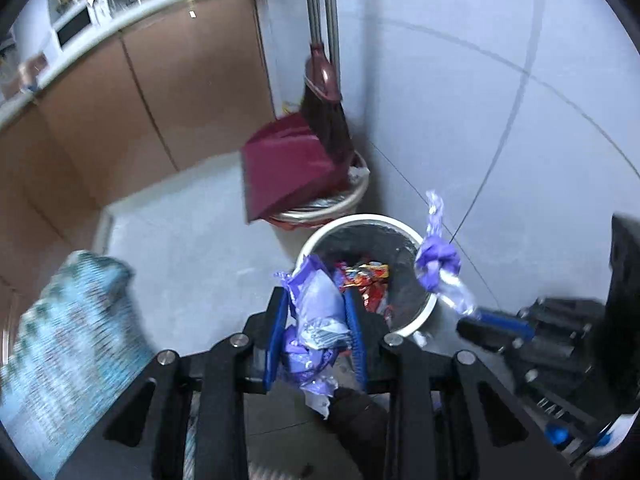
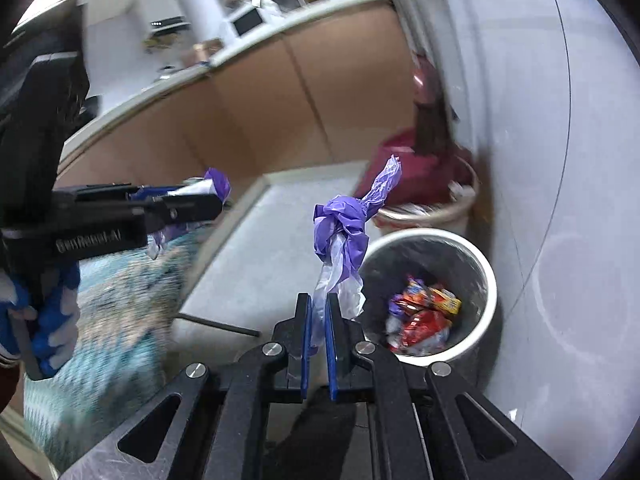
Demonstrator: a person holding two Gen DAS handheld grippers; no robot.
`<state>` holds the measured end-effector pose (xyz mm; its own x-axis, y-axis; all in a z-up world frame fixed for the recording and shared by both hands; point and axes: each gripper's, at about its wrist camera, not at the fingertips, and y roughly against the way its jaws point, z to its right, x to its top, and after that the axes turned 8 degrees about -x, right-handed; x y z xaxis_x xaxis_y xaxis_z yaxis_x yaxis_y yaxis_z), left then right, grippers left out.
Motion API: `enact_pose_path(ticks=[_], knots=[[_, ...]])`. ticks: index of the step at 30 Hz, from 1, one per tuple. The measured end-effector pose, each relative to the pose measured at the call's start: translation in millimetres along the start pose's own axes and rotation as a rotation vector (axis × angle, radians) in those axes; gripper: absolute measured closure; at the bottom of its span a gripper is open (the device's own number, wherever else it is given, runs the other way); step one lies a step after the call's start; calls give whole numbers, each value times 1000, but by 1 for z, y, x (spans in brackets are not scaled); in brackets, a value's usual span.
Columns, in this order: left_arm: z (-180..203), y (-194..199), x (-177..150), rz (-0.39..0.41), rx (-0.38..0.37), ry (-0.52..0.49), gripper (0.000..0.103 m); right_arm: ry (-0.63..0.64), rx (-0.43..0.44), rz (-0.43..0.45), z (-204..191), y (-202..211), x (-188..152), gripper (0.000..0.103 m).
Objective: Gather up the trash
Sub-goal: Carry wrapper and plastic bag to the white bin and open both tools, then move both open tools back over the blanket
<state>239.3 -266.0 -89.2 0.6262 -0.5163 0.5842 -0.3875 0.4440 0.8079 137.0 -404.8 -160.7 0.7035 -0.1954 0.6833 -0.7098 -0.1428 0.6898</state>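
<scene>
The left gripper (image 1: pixel 316 312) is clamped on a crumpled purple wrapper (image 1: pixel 320 312), which fills the gap between its blue pads. Just ahead of it, on the floor, stands a white bin (image 1: pixel 420 316) with red and orange snack packets (image 1: pixel 370 276) inside. The right gripper (image 2: pixel 316 320) is closed on the clear tail of a knotted purple bag (image 2: pixel 340 228), which sticks up ahead of it; the same bin (image 2: pixel 490 276) sits ahead and to its right. Beyond the bin, a maroon dustpan (image 1: pixel 288 168) rests on a second bin (image 1: pixel 352 196).
</scene>
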Motion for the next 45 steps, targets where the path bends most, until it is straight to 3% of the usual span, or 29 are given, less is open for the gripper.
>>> enact_pose_path(ticks=[8,14,16,18,21,26,34,43,45], knots=[[-10,-104,44,-77,-52,75,73,-85,-64,-86,50,-78,9,94],[-12,-144,51,-107,-91,128,70,-130,-88,-125,71,-104,5,93],[-12,-151,53,-108,-95,133,55,-127,-103,-136,74,-112,6,87],[-11,-155,56,-100,-100,146,50,-123,-125,-140,76,-114,5,65],[-11,-153,58,-91,-117,163,50,-134,-143,-145,79,-112,2,58],[-7,-122,53,-44,-108,152,50,-130,-175,-135,72,-92,-1,57],[-2,-19,29,95,-26,160,50,-73,-205,-15,18,-18,12,46],[-2,119,-45,267,121,164,40,19,-162,127,-73,85,8,29],[-5,139,-61,288,142,171,34,44,-145,151,-95,103,5,22]])
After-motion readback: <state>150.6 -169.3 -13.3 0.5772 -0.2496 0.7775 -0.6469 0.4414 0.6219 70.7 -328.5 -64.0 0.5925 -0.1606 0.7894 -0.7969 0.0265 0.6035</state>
